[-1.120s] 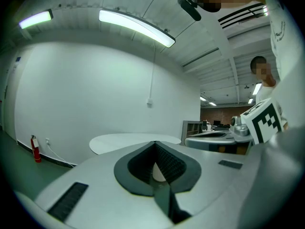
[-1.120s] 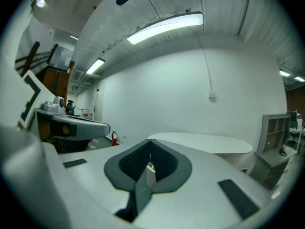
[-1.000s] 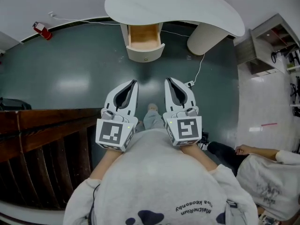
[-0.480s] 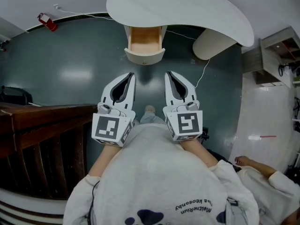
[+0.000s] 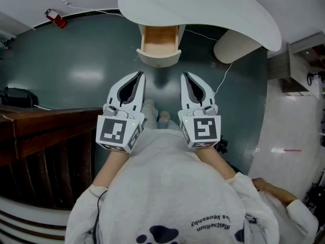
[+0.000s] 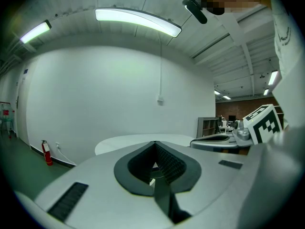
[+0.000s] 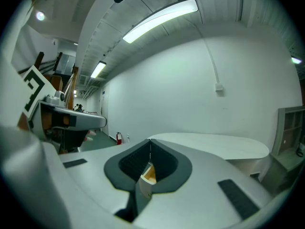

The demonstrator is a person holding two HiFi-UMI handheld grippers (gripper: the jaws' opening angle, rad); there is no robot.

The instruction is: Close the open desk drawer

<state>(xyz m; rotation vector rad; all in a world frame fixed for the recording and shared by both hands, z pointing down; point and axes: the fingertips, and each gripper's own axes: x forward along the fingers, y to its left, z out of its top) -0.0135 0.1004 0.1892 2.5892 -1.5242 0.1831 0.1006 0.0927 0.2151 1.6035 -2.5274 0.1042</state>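
Observation:
A white desk (image 5: 203,9) with a curved top stands ahead, its wooden drawer (image 5: 159,46) pulled out toward me, the inside bare. My left gripper (image 5: 137,75) and right gripper (image 5: 187,76) are held side by side in front of my chest, both pointing at the drawer and a short way short of its rounded front. Both are shut with nothing between the jaws. In the right gripper view the drawer (image 7: 147,174) shows through the gap behind the closed tips (image 7: 150,140). The left gripper view shows its meeting tips (image 6: 155,142) and the desk top (image 6: 138,141) beyond.
A dark wooden railing (image 5: 45,131) runs along my left. A round white desk leg (image 5: 231,46) with a cable (image 5: 222,83) stands right of the drawer. A shelf unit (image 5: 299,60) is at far right. A red extinguisher (image 5: 55,17) sits by the wall. A seated person (image 5: 284,207) is at lower right.
Both grippers have moved forward with me toward the desk; the drawer is nearer to the tips. The jaws stayed shut.

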